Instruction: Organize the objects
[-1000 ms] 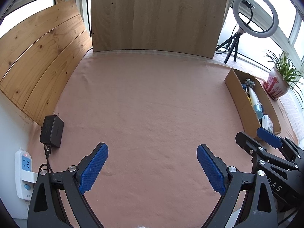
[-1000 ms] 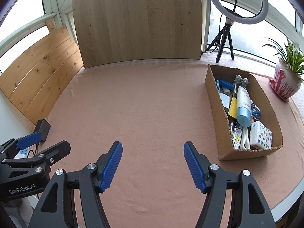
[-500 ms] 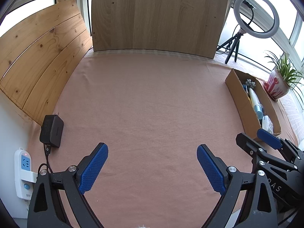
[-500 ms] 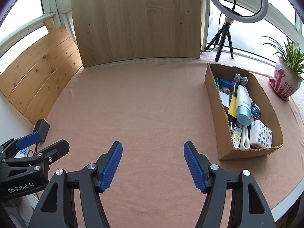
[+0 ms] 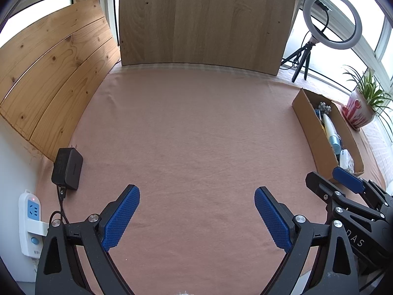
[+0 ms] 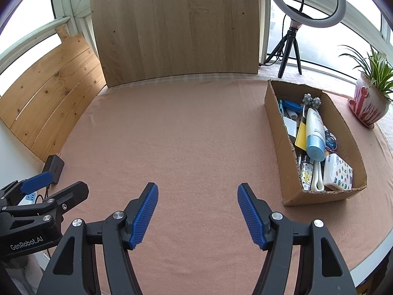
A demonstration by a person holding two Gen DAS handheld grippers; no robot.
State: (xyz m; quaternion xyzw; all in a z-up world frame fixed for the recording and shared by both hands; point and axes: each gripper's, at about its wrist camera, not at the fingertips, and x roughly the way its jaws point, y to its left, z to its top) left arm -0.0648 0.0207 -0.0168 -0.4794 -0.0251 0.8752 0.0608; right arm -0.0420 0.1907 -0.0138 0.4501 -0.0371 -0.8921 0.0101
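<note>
A cardboard box [image 6: 289,172] stands on the right of the pink cloth, and in the left wrist view the cardboard box [image 5: 312,132] shows at the far right. It holds several items: a white and blue tube [image 6: 314,132], a patterned tissue pack [image 6: 337,173], a blue lid [image 6: 292,106] and a grey ball cluster [image 6: 312,101]. My right gripper [image 6: 197,212] hangs open over bare cloth, left of the box. My left gripper [image 5: 196,217] is open too, with nothing between its fingers.
A black power adapter [image 5: 67,168] and a white power strip [image 5: 30,223] lie at the left edge. Wooden boards [image 5: 203,19] stand at the back and left. A ring light on a tripod [image 6: 301,7] and a potted plant [image 6: 369,100] stand at the back right.
Both views have shifted very slightly; the grippers stay open and nothing on the cloth has moved.
</note>
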